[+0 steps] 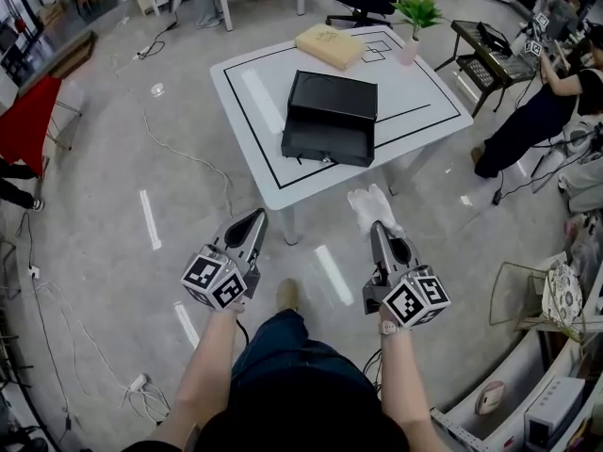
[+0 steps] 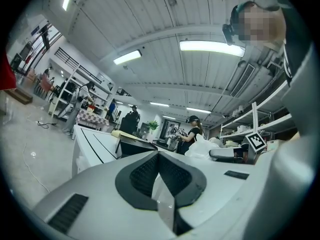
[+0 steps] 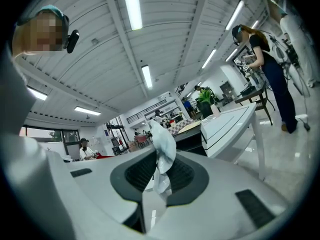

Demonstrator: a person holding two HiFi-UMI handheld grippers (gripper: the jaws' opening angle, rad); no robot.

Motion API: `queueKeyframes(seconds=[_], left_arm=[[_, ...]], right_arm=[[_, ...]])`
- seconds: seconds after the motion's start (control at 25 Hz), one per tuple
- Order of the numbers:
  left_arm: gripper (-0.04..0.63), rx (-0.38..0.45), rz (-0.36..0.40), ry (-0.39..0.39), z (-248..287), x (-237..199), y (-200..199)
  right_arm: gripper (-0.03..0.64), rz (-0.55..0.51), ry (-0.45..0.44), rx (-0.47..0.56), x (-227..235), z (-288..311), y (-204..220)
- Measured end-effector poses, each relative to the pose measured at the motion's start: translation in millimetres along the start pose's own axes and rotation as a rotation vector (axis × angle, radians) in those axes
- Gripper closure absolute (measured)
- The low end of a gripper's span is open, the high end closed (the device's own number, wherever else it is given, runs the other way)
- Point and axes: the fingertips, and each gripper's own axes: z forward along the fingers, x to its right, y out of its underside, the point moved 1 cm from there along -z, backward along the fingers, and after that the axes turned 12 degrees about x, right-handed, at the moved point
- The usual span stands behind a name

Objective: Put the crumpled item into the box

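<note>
Head view has the left claw (image 1: 254, 219) pressed together and empty, nearer the person than the black box (image 1: 330, 116) on the white surface (image 1: 247, 81). The right claw (image 1: 379, 226) pinches the crumpled white item (image 1: 370, 201), likewise short of the box and off the surface's edge. Best hold that pinch firm until the item is squarely over the box, then spread.

left gripper (image 1: 254, 222): silver-grey tapered shell, black textured pads
right gripper (image 1: 378, 234): same grey shell, black inset
marker cubes (image 1: 215, 282): white faces, black square codes, one behind each gripper
trousers (image 1: 283, 365): dark blue
shoe (image 1: 287, 295): tan
</note>
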Motion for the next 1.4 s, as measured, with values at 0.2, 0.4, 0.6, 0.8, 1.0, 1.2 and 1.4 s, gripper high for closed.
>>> queueKeyframes(seconds=[0.2,0.4,0.6,0.8,1.0,1.2,1.4], left_arm=[[0.595,-0.009,-0.005,0.009,25,-22,-2],[0.595,-0.016,-0.013,0.019,47,-42,-4],[0.595,-0.025,-0.022,0.024,69,-66,0],[0.595,-0.031,-0.031,0.041,94,-86,1],[0.595,-0.045,-0.037,0.067,114,-102,7],[0.595,-0.046,-0.047,0.084,128,-111,9],[0.595,-0.055,-0.049,0.104,132,-112,11]], right_arm=[[0.561,-0.001,0.012,0.001,8,29,-2],[0.561,-0.004,0.023,-0.004,12,56,-3],[0.561,-0.011,0.028,-0.005,20,86,0],[0.561,-0.012,0.037,-0.002,28,113,1],[0.561,-0.019,0.052,0.007,36,134,3],[0.561,-0.035,0.062,0.01,39,145,4],[0.561,-0.042,0.06,0.013,40,149,1]])
